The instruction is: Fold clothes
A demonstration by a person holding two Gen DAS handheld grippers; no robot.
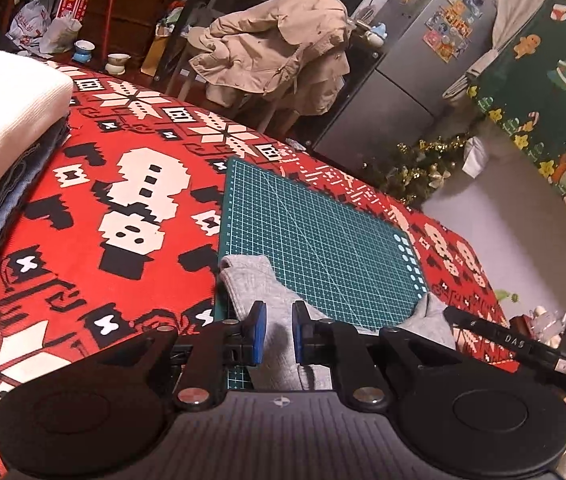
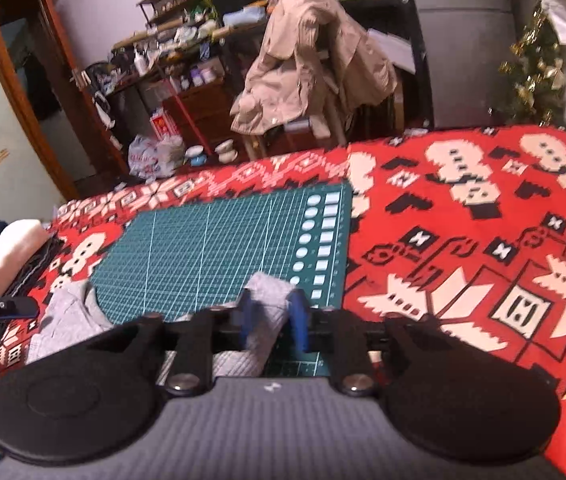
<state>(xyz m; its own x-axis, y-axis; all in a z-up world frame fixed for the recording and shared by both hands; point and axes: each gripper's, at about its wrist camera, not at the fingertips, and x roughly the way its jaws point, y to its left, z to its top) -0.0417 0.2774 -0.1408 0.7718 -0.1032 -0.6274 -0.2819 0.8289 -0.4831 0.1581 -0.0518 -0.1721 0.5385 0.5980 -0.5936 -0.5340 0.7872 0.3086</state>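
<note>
Mid-fold: left tongs (image 1: 279, 334) and right tongs (image 2: 273, 320) both stand spread around the grey garment (image 1: 259, 284), not pinching. Next up, probably a fresh grip.

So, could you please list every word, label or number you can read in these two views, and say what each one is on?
"DAS": white letters on the black bar of the right tongs, seen from the left wrist.
"Ch": start of a white word, cut off by the frame edge, on the green Christmas hanging.
Fridge magnets: too small to read.
Red box on the floor: blurred.
Cutting mat markings: illegible.
</note>
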